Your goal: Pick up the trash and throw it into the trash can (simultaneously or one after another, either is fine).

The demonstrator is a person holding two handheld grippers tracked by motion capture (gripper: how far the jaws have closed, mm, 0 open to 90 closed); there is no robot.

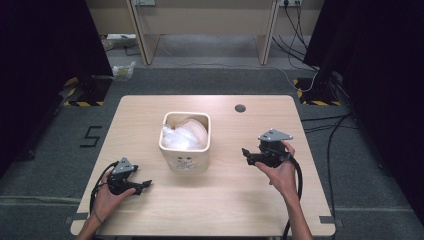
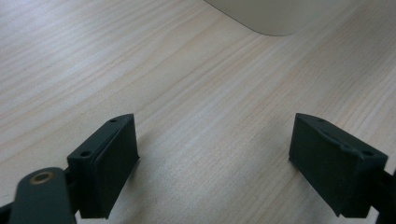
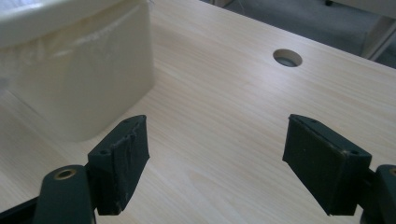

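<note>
At frame centre the cream square plastic bin [image 1: 184, 145], lined with a crumpled clear bag [image 1: 183, 136], is awaiting approach, both the left gripper [image 1: 141, 185] and right gripper [image 1: 248, 154] flanking it with jaws released, probably needing to close inward on the liner.

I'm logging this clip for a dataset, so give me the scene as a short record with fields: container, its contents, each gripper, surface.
container: cream square bin, standing upright near the middle of the table
contents: crumpled clear plastic liner inside the bin
left hand-held gripper: open, holding nothing, low over the table, apart from the bin
right hand-held gripper: open, holding nothing, to the right of the bin, pointing toward it
surface: light wooden table with a round cable hole near the far edge
</note>
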